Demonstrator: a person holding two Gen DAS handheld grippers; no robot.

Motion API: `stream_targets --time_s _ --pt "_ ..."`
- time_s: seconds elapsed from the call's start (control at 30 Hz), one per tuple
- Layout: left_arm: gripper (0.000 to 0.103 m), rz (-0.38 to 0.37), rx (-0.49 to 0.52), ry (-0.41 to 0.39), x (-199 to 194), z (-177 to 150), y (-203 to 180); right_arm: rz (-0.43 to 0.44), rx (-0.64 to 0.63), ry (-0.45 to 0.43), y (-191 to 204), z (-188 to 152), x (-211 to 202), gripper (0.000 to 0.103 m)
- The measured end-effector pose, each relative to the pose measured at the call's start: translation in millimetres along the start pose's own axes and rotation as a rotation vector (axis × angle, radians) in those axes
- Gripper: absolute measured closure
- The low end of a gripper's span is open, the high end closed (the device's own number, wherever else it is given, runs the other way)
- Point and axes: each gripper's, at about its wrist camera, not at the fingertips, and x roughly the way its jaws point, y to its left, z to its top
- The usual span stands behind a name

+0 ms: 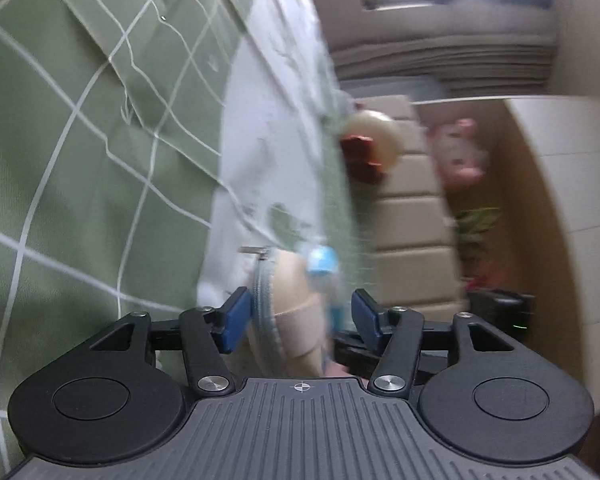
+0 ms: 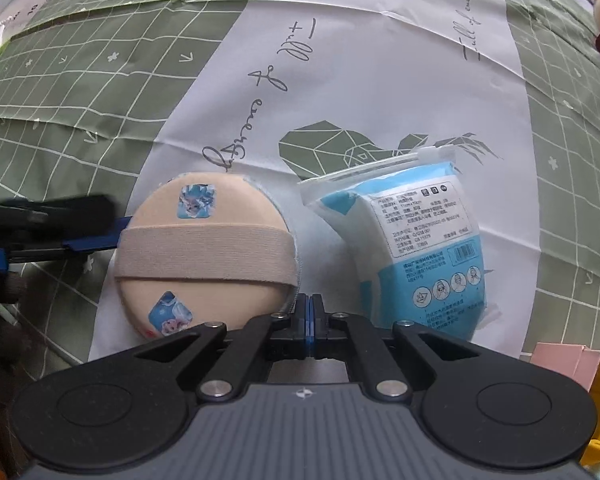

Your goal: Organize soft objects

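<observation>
Powder puff (image 2: 206, 256) between parted left claw (image 1: 296, 316) pads, untouched

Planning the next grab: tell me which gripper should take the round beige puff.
Left. The left gripper is open with the beige puff between its blue pads, seemingly not yet pressing. The right gripper is shut, pointing down between the puff and the blue packet.

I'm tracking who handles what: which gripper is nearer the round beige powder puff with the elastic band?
Left. The left gripper is open with the round beige powder puff between its blue pads. The right gripper is shut, tips beside the puff's edge.
</observation>
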Motion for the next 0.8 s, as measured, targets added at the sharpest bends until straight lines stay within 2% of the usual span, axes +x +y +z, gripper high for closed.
stream_targets --time_s 0.13,0.2,0.33,0.37,0.4,0.47,0.5,0.53,0.67,0.8 --pt "0.048 -0.024 0.040 0.025 -2 -4 7 -0.042 -0.027 0.003 6 1 2 0.100" --pt "0.042 -0.051 0.026 0.024 -3 -3 9 -0.054 -0.034 0.003 7 2 2 0.100" --pt "0.022 -0.126 0.014 0.004 -4 -6 10 -0.041 -0.039 -0.006 6 2 1 0.100" --pt "0.020 -0.145 0.014 -0.007 -4 -5 11 -0.031 -0.047 -0.014 6 1 -1 0.100" --pt "0.021 -0.152 0.025 -0.021 -5 -7 11 -0.021 -0.058 -0.023 7 0 -3 0.100" --pt "0.041 -0.093 0.065 -0.037 -7 -10 10 -0.013 -0.077 -0.026 9 -1 -4 0.100" --pt "0.044 -0.053 0.080 -0.044 -8 -11 9 -0.008 -0.087 -0.026 11 -2 -3 0.100" --pt "0.043 -0.048 0.080 -0.056 -10 -12 10 -0.001 -0.088 -0.021 13 -2 -2 0.100" --pt "0.038 -0.131 0.005 -0.104 -28 -14 20 0.064 -0.041 -0.007 17 1 -2 0.100" --pt "0.049 -0.134 -0.031 -0.117 -34 -10 29 0.185 0.021 -0.007 23 -1 -3 0.100"
